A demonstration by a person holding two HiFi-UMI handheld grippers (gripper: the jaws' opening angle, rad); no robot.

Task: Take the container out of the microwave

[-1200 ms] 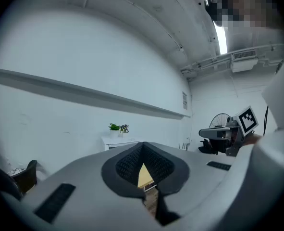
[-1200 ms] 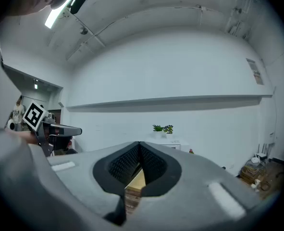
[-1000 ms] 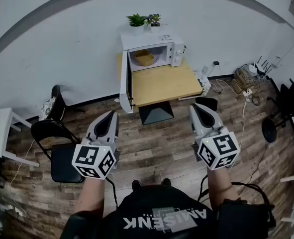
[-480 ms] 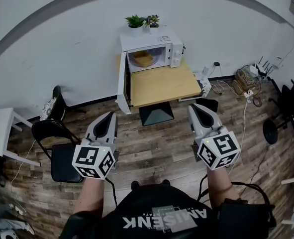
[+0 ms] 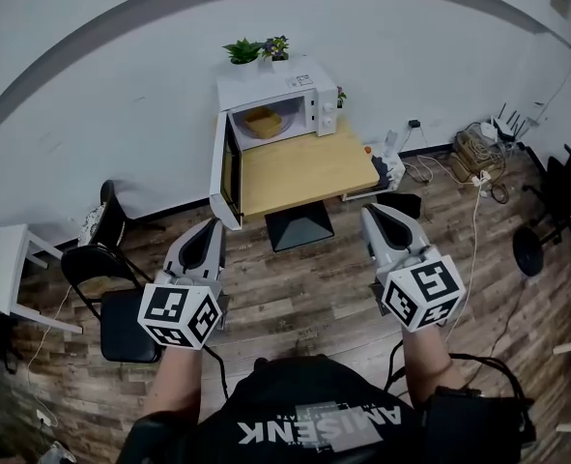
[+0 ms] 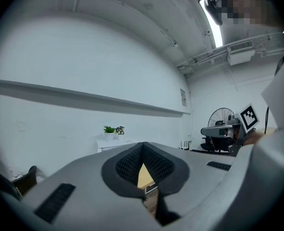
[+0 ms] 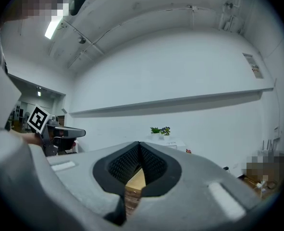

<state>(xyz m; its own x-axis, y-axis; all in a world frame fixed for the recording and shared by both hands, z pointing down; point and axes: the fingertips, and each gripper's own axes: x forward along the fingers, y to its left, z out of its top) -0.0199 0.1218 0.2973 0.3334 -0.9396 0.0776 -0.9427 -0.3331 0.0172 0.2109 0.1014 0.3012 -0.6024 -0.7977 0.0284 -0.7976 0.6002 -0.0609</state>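
Observation:
A white microwave (image 5: pixel 275 100) stands at the back of a wooden table (image 5: pixel 299 167) against the far wall, its door (image 5: pixel 222 172) swung open to the left. Inside it sits a tan container (image 5: pixel 262 122). My left gripper (image 5: pixel 206 237) and right gripper (image 5: pixel 382 222) are both shut and empty, held level side by side over the floor, well short of the table. In the left gripper view the left gripper (image 6: pixel 142 150) hides most of the microwave; only the table's wood shows behind the tip. The right gripper (image 7: pixel 139 150) shows the same in its own view.
Two small potted plants (image 5: pixel 254 49) stand on top of the microwave. A black chair (image 5: pixel 121 303) stands by my left hand and a white table (image 5: pixel 0 269) at far left. Cables and a power strip (image 5: pixel 473 153) lie on the floor at right, near a fan base (image 5: pixel 528 251).
The microwave and table have shifted left and slightly nearer in the head view as I move across the floor. Both grippers stay shut and keep their pose in front of me.

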